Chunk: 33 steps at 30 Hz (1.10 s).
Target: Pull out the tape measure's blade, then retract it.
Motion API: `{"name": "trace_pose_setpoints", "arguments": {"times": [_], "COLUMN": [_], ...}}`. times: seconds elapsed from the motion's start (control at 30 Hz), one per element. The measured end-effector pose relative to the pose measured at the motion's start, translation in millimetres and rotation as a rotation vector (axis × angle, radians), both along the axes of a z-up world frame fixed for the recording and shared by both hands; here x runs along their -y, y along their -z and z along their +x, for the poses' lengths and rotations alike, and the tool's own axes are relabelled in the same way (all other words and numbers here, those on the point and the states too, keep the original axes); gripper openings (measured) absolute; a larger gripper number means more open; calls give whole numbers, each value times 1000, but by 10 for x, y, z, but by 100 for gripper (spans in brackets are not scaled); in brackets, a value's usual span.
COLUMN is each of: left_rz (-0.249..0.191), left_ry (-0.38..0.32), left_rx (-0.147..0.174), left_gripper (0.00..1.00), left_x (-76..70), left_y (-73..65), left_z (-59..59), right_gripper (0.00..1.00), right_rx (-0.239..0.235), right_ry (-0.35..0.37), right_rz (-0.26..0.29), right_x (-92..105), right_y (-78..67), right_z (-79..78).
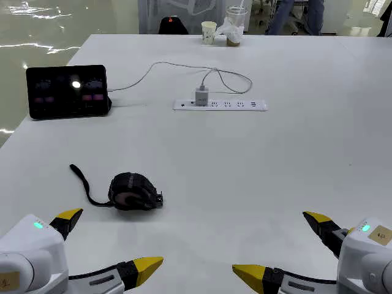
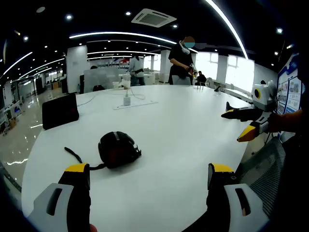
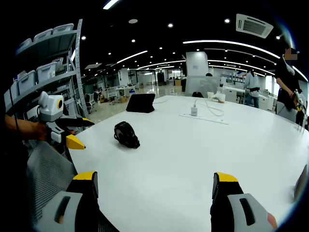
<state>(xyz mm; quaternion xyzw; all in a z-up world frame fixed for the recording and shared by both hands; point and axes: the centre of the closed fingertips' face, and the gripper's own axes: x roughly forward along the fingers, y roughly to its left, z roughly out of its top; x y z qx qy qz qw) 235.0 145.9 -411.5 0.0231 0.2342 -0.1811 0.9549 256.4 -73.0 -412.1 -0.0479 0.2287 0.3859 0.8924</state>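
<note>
A black tape measure [image 1: 134,192] with a black wrist strap [image 1: 82,182] lies on the white table, blade not drawn out. It also shows as the tape measure [image 2: 119,149] ahead of the left jaws and as the tape measure [image 3: 126,134] to the left of the right jaws. My left gripper [image 1: 109,242] is at the near left, open and empty, short of the tape measure. My right gripper [image 1: 283,245] is at the near right, open and empty, well away from it. The left gripper [image 3: 67,131] and the right gripper [image 2: 242,124] each appear in the other's view.
A dark tablet [image 1: 67,90] stands at the far left. A white power strip [image 1: 220,105] with a charger [image 1: 201,95] and cable lies mid-table. Paper cups [image 1: 209,32] sit at the far edge. The table [image 1: 288,165] edge runs just below both grippers. People stand in the background.
</note>
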Motion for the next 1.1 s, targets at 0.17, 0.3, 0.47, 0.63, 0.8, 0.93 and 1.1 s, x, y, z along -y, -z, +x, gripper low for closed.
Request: {"name": "trace_pose_setpoints", "arguments": {"times": [0.17, 0.3, 0.47, 0.63, 0.8, 0.93, 1.1], "left_rz": [-3, -2, -4, -5, -4, -5, -4], "left_ry": [-1, 1, 4, 4, 8, 11, 16], "left_rx": [1, 0, -1, 2, 2, 1, 0], "left_gripper": [99, 99, 99, 99, 99, 99, 99], "left_x": [-3, 2, 6, 4, 14, 19, 26], "left_y": [-2, -2, 0, -3, -7, -4, 0], "left_z": [-2, -5, -8, -3, 2, 5, 14], "right_gripper": [99, 99, 99, 99, 99, 99, 99], "right_rx": [0, 4, 3, 2, 2, 3, -5], "right_ry": [-2, -3, -8, -10, -13, -13, -19], "right_rz": [-3, -10, -17, -22, -28, -30, -29], "right_x": [-2, 0, 0, 1, 3, 5, 2], "right_y": [-5, -3, 6, 10, 18, 22, 34], "right_z": [6, 7, -1, -5, 4, 10, 11]}}
